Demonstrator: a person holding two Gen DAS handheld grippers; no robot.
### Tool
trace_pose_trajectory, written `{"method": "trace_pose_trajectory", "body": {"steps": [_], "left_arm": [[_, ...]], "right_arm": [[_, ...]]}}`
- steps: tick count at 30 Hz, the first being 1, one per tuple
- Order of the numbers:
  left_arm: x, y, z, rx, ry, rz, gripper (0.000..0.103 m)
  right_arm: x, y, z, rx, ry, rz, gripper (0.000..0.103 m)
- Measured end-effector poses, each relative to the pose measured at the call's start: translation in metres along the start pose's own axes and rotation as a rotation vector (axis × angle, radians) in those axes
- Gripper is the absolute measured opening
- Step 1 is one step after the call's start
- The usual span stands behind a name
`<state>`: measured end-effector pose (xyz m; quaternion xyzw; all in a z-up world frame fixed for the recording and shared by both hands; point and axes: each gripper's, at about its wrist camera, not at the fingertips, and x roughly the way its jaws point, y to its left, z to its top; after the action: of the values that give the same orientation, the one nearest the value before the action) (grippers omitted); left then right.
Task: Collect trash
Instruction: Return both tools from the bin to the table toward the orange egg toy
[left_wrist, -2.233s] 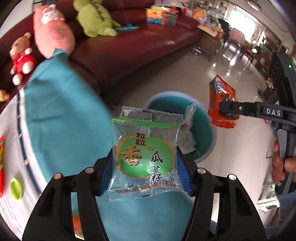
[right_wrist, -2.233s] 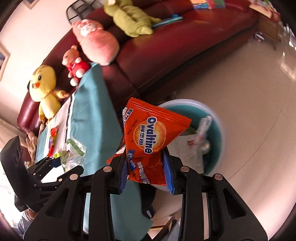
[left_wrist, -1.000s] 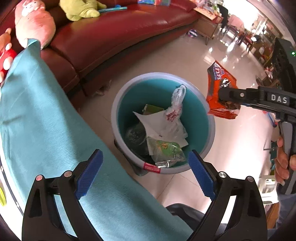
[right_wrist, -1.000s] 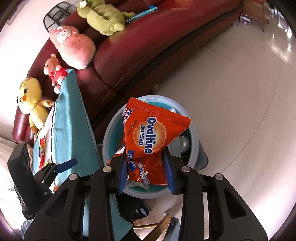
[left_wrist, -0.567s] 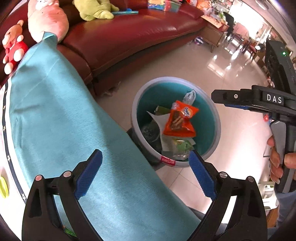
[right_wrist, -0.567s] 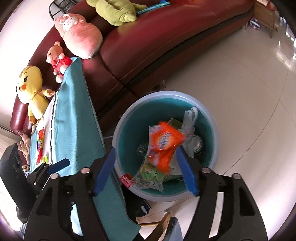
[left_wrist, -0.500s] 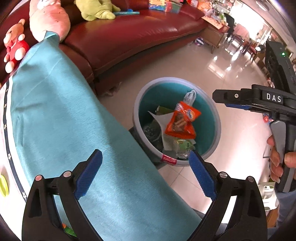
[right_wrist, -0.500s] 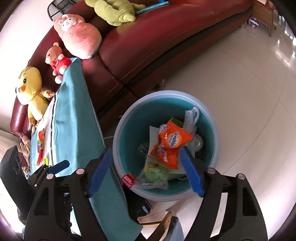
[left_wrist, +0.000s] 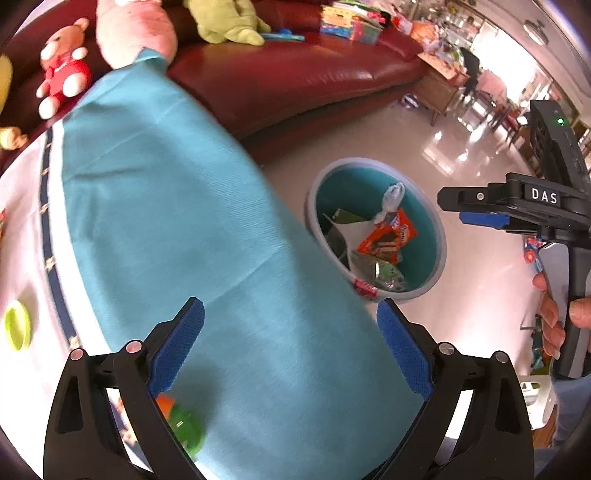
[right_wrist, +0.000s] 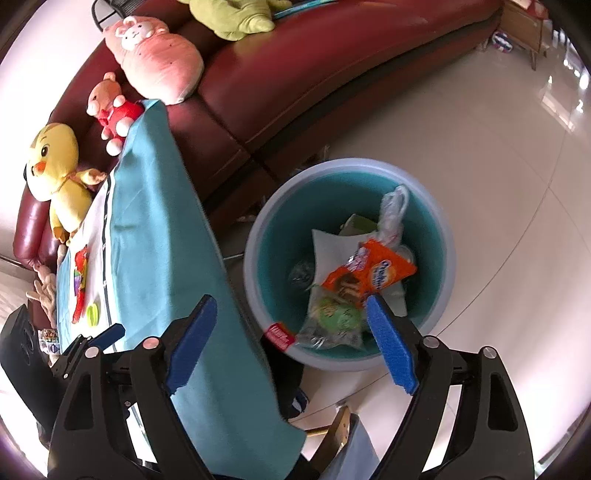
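As both grippers' jaws open empty, crumpled orange wrapper (right_wrist: 369, 275) atop bin (right_wrist: 258, 236) litter.

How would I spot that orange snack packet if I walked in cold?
Find the dark red sofa; on the floor before it stands a round teal bin. The orange packet lies on top inside, the only bright orange thing among white paper and a clear green wrapper.

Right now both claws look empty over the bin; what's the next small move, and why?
Probably swing the left claw back over the table: both wrappers lie in the bin, the right claw is opening on nothing, and a green item remains there.
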<state>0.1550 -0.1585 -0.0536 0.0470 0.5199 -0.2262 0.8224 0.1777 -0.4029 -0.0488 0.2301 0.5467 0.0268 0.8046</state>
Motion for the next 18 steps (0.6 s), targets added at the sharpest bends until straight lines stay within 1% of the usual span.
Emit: {"method": "trace_pose_trajectory", "body": {"steps": [5, 18], "left_arm": [[-0.019, 0.026, -0.016, -0.042, -0.021, 0.019, 0.097], [-0.064, 0.096, -0.068, -0.16, -0.066, 0.083, 0.098]], "right_arm": [[-0.002, 0.028, -0.009, -0.044, 0.007, 0.007, 0.083], [0.006, 0.117, -0.038, -0.194, 0.066, 0.02, 0.083]]}}
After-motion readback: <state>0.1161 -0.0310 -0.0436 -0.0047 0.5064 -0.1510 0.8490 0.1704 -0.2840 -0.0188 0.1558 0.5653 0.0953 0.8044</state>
